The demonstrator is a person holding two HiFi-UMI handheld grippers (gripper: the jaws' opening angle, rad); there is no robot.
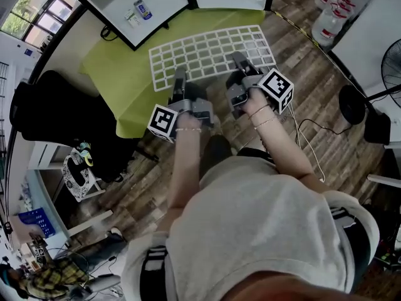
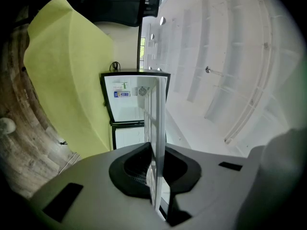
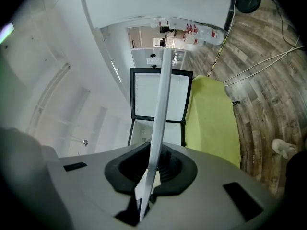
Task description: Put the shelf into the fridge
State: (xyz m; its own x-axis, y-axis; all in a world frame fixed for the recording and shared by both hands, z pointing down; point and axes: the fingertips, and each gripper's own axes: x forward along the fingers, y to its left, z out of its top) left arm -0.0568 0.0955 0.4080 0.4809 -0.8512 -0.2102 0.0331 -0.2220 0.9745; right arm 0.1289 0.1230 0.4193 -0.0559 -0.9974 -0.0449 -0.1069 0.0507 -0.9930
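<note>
The wire shelf point(image 1: 213, 55) is one white grid, held level just short of the fridge point(image 1: 135, 11), over the green-covered tabletop point(image 1: 119, 74) that stands in front of the fridge. My left tool point(image 1: 180, 80) and right tool point(image 1: 240, 61) each grip the edge farthest from the fridge, side by side. In the left gripper view the left tool point(image 2: 154, 169) is clamped on the shelf point(image 2: 156, 128), which shows edge-on and points toward the fridge point(image 2: 127, 97). The right gripper view matches: the right tool point(image 3: 152, 169) pinches the thin shelf edge point(image 3: 160, 114), with the fridge point(image 3: 158, 99) straight beyond.

I think the main risk is the long overhang. Both grips sit on one edge, so the end nearest the fridge could sag or twist and catch the black frame instead of sliding in. If my two tools move unevenly, the grid would skew and jam against a fridge wall. The thin wire could also slip in the pads.

My count: one shelf, one fridge with two compartments showing, two tools, one tabletop.
</note>
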